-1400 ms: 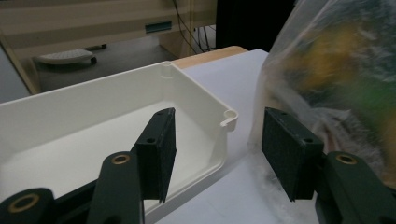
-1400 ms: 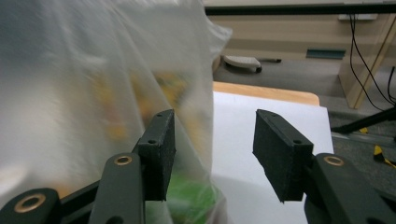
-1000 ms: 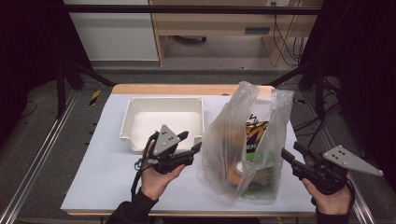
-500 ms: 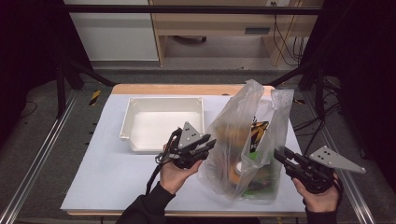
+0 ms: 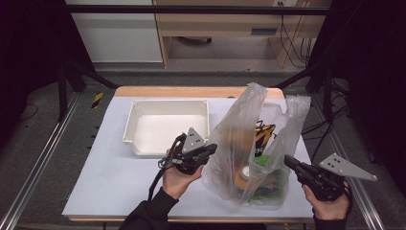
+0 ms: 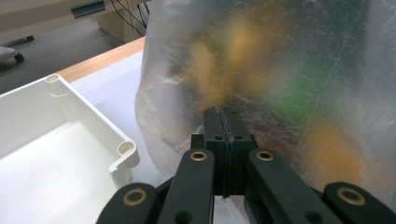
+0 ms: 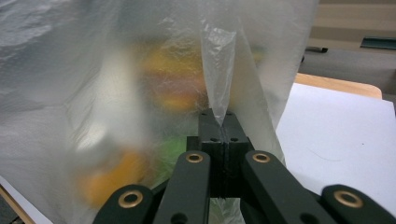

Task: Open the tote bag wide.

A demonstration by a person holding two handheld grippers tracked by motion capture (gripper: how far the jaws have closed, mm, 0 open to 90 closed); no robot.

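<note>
Two hand-held grippers are seen flanking a translucent plastic bag that stands at the centre right of the high view on the white tabletop. The left gripper is held just left of the bag, its tip meeting the bag's lower left wall; in the left gripper view its jaws are pressed together with a thin fold of the bag's film caught between them. The right gripper is seen at the lower right of the high view, against the bag's right side; in the right gripper view its jaws are likewise closed, and a pinched ridge of the bag's film rises from the seam between them. Orange and green contents are visible through the film as blurred patches, and a printed package shows in the bag's upper part. A white tray lies left of the bag, at the upper centre left, with its near right corner just beside the left gripper.
</note>
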